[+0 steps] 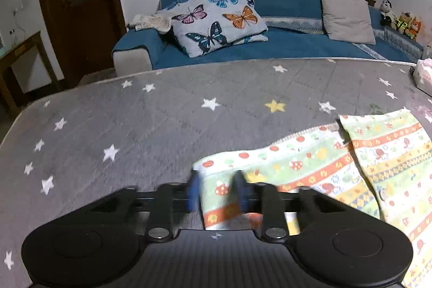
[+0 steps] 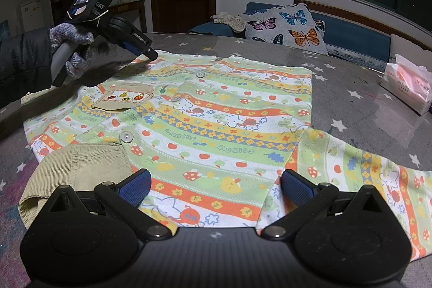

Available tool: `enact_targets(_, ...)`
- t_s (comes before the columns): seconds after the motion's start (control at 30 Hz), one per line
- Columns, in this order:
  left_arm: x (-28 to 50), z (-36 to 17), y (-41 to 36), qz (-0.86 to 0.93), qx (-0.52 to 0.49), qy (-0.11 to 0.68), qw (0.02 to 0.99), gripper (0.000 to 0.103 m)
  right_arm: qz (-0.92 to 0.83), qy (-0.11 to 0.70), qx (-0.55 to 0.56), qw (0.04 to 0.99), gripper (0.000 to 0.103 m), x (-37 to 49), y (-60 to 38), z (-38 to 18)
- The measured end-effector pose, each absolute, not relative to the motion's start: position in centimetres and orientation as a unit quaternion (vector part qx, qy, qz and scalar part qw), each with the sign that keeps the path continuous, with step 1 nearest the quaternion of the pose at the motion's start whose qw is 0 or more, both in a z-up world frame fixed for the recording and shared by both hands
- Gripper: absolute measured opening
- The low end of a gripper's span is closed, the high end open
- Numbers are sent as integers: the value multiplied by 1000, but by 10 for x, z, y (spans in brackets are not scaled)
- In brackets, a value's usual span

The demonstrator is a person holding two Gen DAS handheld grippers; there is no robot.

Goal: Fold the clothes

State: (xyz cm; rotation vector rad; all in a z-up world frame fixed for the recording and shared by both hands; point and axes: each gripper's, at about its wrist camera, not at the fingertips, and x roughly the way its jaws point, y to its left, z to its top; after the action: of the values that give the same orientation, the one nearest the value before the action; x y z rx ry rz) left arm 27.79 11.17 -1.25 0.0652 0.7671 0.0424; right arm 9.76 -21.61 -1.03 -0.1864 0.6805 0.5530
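Fingers of my left gripper (image 1: 216,189) are pinching the shirt's (image 2: 216,109) sleeve edge while my right gripper (image 2: 216,186) is hovering spread near the collar (image 2: 81,169), and I'm risking the thin cloth slipping out mid-fold.

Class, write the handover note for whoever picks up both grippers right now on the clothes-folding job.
Left gripper: fingers straddle the edge of the patterned shirt; blurred, closure unclear.
Right gripper: open, nothing held, over the shirt near its corduroy collar.
The shirt lies flat, front up, buttoned, on the star-print table cover; one sleeve is spread out.
Done: shirt laid out.
Left: all folds, sleeves first.
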Motion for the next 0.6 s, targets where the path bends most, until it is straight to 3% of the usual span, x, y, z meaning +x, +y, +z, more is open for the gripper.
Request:
enact_targets(0.1, 278, -14, 109, 37, 54, 355, 932, 9, 267, 329, -90, 901, 103, 98, -216, -10)
enact_targets(0.23, 272, -9, 103, 32, 60, 344, 936, 9, 267, 329, -89, 901, 103, 98, -216, -10)
enact_targets(0.37, 266, -4, 96, 27, 65, 333, 940, 14, 267, 329, -90, 901, 103, 98, -215, -11)
enact_targets(0.43, 262, -1, 93, 24, 67, 328, 942, 26, 267, 329, -90, 901, 103, 98, -215, -11)
enact_targets(0.5, 253, 0, 81, -5, 82, 326, 942, 31, 267, 329, -90, 901, 103, 98, -215, -11)
enact_targets(0.6, 244, -4, 62, -45, 105, 335, 935, 31, 267, 329, -90, 901, 103, 98, -215, -11)
